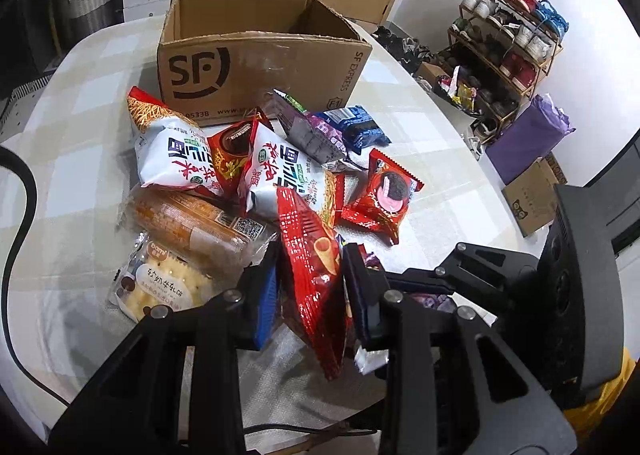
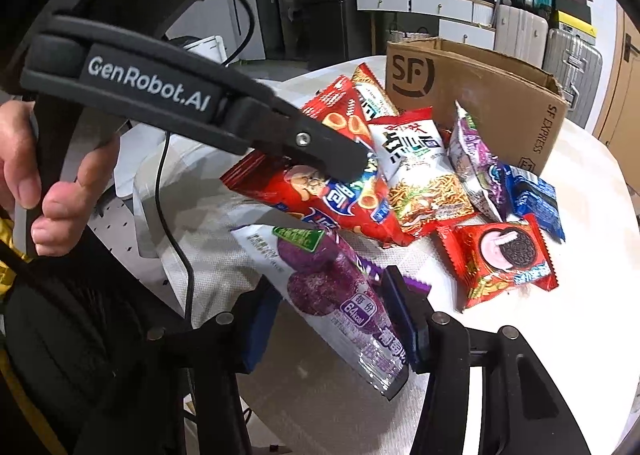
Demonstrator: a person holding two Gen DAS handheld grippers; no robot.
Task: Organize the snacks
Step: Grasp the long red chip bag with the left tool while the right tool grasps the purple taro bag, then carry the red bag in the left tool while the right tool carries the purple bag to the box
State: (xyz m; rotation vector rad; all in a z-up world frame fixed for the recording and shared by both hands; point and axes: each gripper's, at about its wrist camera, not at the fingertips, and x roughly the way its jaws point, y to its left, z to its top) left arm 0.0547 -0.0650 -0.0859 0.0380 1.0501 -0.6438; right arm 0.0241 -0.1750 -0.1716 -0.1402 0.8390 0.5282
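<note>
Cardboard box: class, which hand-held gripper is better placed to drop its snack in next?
Probably the left hand-held gripper: it is shut on the red packet and faces the cardboard box's open top. The right hand-held gripper straddles the purple packet, low by the table.

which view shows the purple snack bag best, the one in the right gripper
The right wrist view: the purple snack bag lies full length between the right gripper pads, print readable. The left wrist view shows only a purple sliver behind the right gripper's linkage.
</note>
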